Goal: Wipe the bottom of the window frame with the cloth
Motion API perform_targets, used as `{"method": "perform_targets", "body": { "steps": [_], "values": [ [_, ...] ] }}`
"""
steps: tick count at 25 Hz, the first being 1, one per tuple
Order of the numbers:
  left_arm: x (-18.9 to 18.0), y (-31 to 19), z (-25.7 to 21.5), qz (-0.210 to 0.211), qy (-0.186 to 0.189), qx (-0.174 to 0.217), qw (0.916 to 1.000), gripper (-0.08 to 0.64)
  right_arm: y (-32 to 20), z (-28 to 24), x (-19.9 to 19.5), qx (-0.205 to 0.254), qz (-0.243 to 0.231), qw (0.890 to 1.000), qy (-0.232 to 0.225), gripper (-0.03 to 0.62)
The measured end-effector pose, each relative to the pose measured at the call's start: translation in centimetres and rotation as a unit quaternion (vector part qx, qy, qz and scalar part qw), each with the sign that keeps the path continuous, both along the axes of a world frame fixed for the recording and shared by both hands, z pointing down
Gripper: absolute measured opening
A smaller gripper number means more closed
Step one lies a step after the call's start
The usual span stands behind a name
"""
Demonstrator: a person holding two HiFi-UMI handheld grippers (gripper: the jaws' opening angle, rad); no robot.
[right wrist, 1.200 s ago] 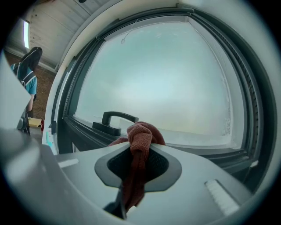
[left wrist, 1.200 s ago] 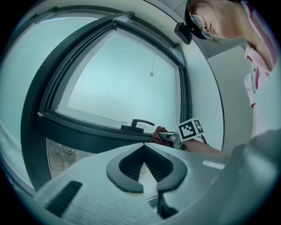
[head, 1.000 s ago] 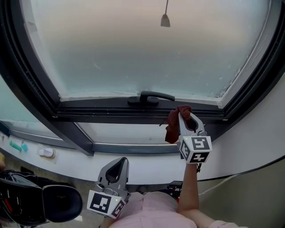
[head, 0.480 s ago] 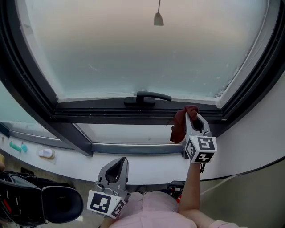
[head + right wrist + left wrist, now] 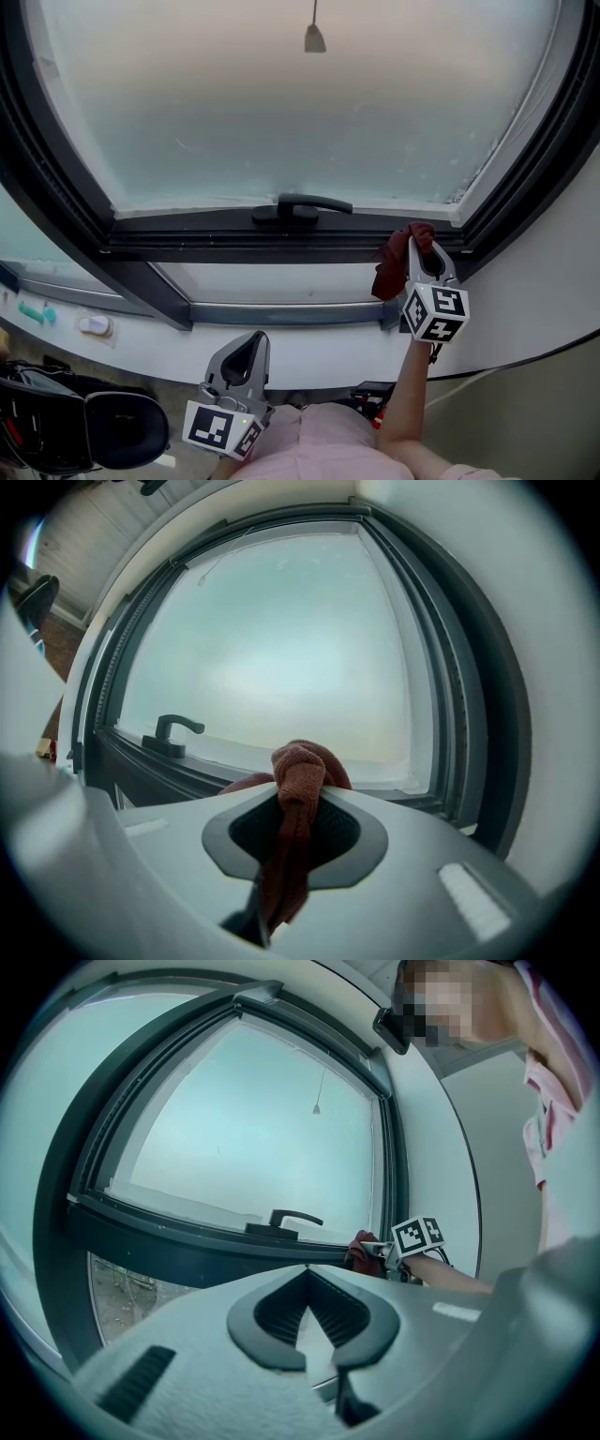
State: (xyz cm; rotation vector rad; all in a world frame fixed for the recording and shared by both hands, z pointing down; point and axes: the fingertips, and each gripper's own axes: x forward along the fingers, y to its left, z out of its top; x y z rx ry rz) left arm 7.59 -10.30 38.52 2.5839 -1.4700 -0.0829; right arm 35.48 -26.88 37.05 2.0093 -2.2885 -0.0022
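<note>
Right tongs sit at 4 o'clock in the head view and pinch a red cloth. The cloth is at the dark bottom frame, near its right corner, at 4 o'clock from the handle. The left tongs hang low at 6 o'clock, well apart from the frame.

In the left gripper view, the left tongs are pressed together and hold nothing. The right tongs and cloth show at 3 o'clock from the handle, by the frame.

In the right gripper view, the right tongs squeeze the cloth. It bunches in a knot on top and hangs down between the jaws. The handle is at 9 o'clock.
</note>
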Motion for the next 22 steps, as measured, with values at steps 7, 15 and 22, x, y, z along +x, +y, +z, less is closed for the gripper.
{"method": "perform_targets", "body": {
  "steps": [7, 15, 22],
  "values": [
    [0.7, -0.3, 0.1, 0.007, 0.0, -0.005, 1.0, -0.005, 0.1, 0.0, 3.1, -0.001, 0.034, 0.999, -0.002, 0.063],
    [0.8, -0.5, 0.2, 0.004, 0.0, -0.008, 1.0, -0.005, 0.1, 0.1, 7.2, -0.003, 0.078, 0.997, -0.01, 0.063],
    [0.9, -0.4, 0.3, 0.004, -0.001, -0.009, 1.0, -0.005, 0.1, 0.2, 9.6, 0.001, 0.104, 0.994, -0.013, 0.063]
  ]
}}
